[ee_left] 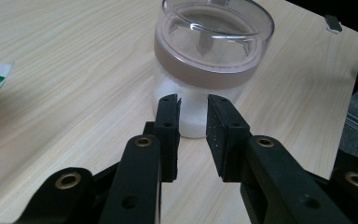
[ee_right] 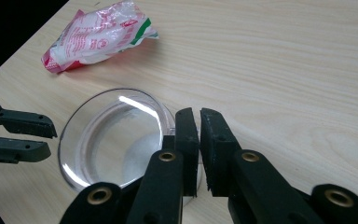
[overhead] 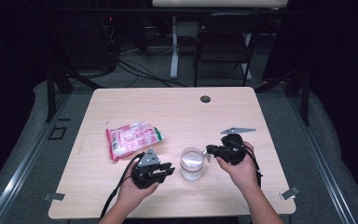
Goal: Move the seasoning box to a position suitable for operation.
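you are bracketing the jar [overhead: 191,164], which is standing upright near the front middle of the table [overhead: 177,107], white granules sitting in its lower part and its clear lid [ee_left: 214,35] on. your left gripper [overhead: 157,171] is pointing at the jar's side, jaws spread a little with nothing between them. your right gripper [overhead: 216,150] is hovering at the lid's rim, jaws nearly pressed together, gripping nothing that i can see. the pink packet [overhead: 133,138] is lying untouched behind the left gripper, so i judge the jar work is barely starting.
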Motion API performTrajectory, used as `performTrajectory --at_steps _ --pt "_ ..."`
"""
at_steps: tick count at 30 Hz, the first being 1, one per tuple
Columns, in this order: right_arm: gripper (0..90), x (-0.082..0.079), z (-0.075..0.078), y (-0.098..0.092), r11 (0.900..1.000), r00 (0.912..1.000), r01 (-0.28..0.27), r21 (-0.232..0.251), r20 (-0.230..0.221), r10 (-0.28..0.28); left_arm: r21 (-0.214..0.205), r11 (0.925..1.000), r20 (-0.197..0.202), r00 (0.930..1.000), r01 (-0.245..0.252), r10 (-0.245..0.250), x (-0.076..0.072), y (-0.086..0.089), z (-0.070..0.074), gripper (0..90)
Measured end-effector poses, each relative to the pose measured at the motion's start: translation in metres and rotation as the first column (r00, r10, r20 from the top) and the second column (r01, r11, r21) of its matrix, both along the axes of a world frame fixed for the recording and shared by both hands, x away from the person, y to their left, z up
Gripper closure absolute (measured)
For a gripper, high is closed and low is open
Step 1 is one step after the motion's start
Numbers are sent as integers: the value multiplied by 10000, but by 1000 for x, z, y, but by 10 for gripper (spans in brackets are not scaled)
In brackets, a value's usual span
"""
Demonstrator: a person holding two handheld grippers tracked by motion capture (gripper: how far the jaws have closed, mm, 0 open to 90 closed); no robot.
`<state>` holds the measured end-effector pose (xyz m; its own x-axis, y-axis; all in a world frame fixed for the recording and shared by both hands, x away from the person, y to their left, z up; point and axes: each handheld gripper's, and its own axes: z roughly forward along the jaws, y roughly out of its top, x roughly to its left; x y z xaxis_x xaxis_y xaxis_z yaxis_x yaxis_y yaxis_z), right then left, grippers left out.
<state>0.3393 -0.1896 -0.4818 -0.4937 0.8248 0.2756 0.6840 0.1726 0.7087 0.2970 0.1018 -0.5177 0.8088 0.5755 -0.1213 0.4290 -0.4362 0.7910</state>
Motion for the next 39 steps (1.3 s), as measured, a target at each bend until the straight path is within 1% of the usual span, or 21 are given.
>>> performTrajectory --at_steps 1,2,3,7,8,11,12,13,15,17,20,21,22,25,27,28,34,35,37,39 --pt "854 1 -1 1 10000 10000 -17 16 -82 17 40 10000 -31 10000 26 -26 -1 0 0 746" --pt "844 2 -2 2 10000 9998 -91 31 -174 91 19 10000 72 10000 -14 14 -1 0 -1 748" --pt "845 3 -3 3 9999 9998 -91 114 -159 93 -7 10000 64 10000 -11 11 -2 0 -1 754" --pt "873 4 -3 2 9998 10000 -62 163 -65 63 18 10000 58 10000 26 -26 -3 0 -1 794" --pt "873 4 -4 1 9998 10000 -37 173 -60 38 -43 10000 0 10000 29 -29 -3 -1 -2 801" --pt "873 4 -4 2 9997 10000 -7 235 -12 7 -26 10000 22 10000 67 -67 -3 -3 -2 812" --pt "874 4 -4 2 9998 10000 -7 211 58 6 -13 9999 -6 9999 124 -124 -3 -4 -2 812" --pt "874 3 -4 3 9998 10000 -11 180 20 11 -7 9999 -27 9999 102 -102 -3 -5 -2 815" --pt "874 2 -5 5 9998 9999 -65 199 101 63 -30 9999 -16 9999 163 -163 -3 -6 -2 823" --pt "874 0 -5 7 9996 9999 -115 253 90 113 -69 9998 -32 9998 198 -198 -3 -7 -2 833" --pt "874 -2 -5 9 9998 9998 -140 156 141 138 -41 9995 -63 9995 306 -307 -3 -8 -2 851" --pt "874 -2 -4 9 9998 9998 -140 125 154 138 33 9993 -78 9993 362 -362 -3 -9 -2 856" --pt "874 -3 -4 9 9998 9998 -151 109 155 149 -9 9994 -85 9993 358 -358 -3 -9 -2 861" --pt "876 -2 -5 8 9995 9998 -143 279 127 140 -23 9993 -88 9993 374 -374 -3 -12 -3 876" --pt "877 -3 -6 8 9994 9999 -98 326 105 95 42 9991 -97 9991 415 -415 -3 -13 -3 883" --pt "877 -3 -6 8 9994 9999 -103 325 135 98 46 9989 -155 9988 457 -456 -3 -13 -4 886" --pt "877 -5 -7 7 9994 9996 -73 331 290 64 25 9991 -172 9989 428 -428 -1 -18 -5 897" --pt "877 -6 -8 7 9993 9995 -59 375 321 47 43 9990 -108 9989 450 -450 0 -18 -5 897" --pt "877 -7 -8 7 9994 9993 -7 355 380 -6 53 9988 -191 9987 482 -481 0 -19 -5 898" --pt "877 -8 -8 7 9994 9992 -26 359 395 12 77 9987 -189 9985 506 -505 0 -19 -5 898"
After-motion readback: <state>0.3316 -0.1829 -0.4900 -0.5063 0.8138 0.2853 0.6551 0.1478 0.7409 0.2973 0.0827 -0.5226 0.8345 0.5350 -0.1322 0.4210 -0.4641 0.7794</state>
